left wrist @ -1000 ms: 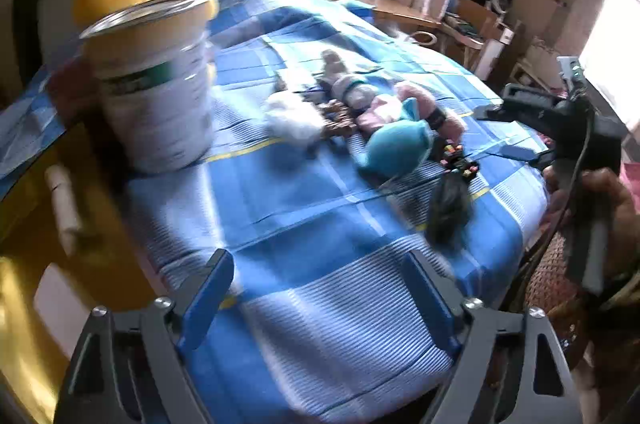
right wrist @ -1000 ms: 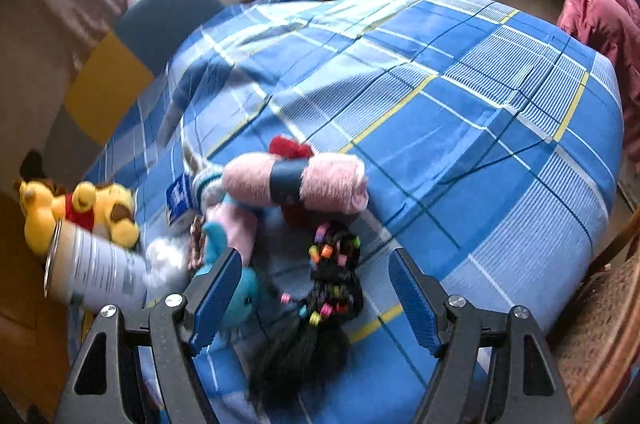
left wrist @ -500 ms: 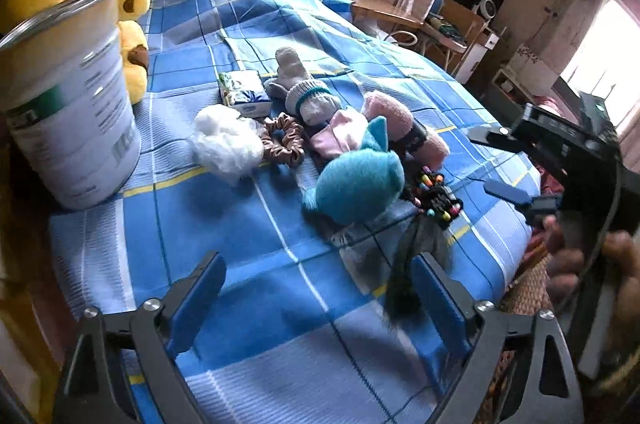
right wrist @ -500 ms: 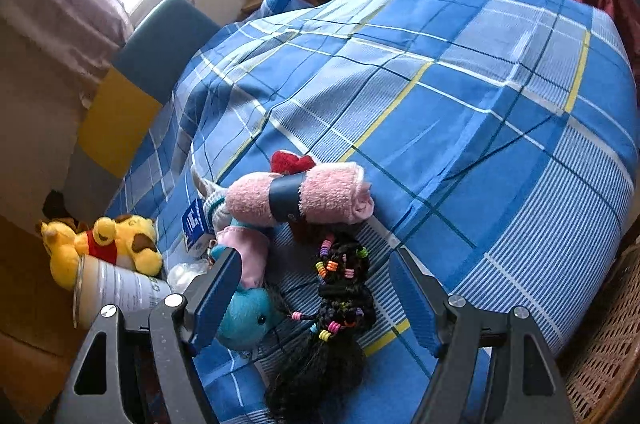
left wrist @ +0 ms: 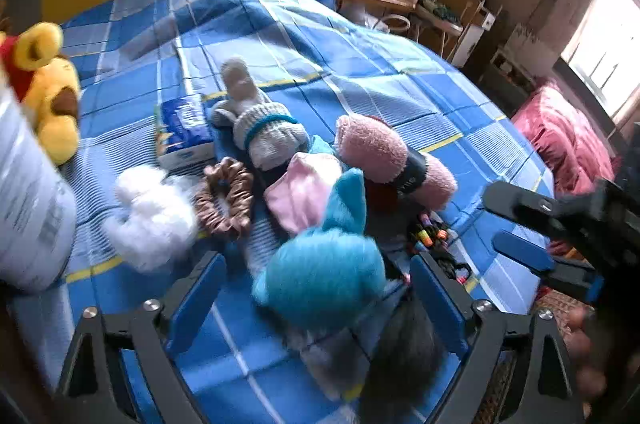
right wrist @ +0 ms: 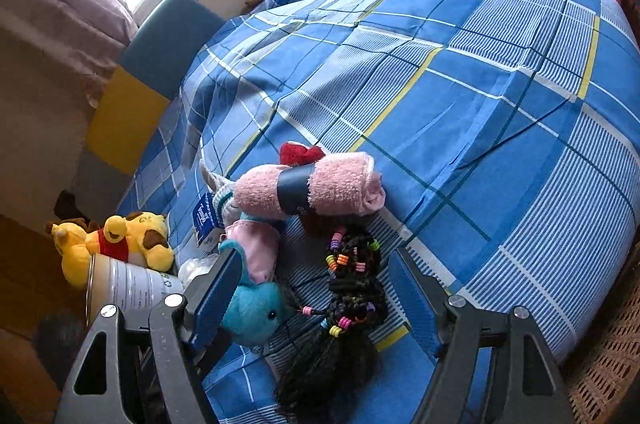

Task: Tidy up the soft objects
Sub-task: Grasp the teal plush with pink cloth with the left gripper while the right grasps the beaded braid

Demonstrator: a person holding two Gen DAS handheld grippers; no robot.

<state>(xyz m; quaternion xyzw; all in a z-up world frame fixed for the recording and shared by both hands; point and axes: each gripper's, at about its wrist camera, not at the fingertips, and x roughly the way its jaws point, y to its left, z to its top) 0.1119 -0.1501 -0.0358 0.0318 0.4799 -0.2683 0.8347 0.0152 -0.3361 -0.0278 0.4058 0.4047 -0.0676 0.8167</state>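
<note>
Currently the left gripper (left wrist: 318, 290) stands wide, its jaws having just narrowed slightly, straddling the fluffy turquoise plush toy (left wrist: 324, 264) on the blue checked bedspread (right wrist: 480, 96) without pressing it. Likewise the right gripper (right wrist: 316, 288) hangs open and empty over the black beaded braid hairpiece (right wrist: 352, 288), beside the rolled pink towel (right wrist: 312, 190).

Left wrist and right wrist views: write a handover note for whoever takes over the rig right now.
Left gripper: open, its jaws have just been closing a little; the blue plush toy sits between its fingers, not pinched.
Right gripper: open, over the black beaded hairpiece, holding nothing.
Soft things lie bunched on the blue plaid cover: rolled pink towel, grey sock, brown scrunchie, white fluff. Yellow plush bear lies beside the tin can.
Done: nothing visibly sorted.
Left: everything.
</note>
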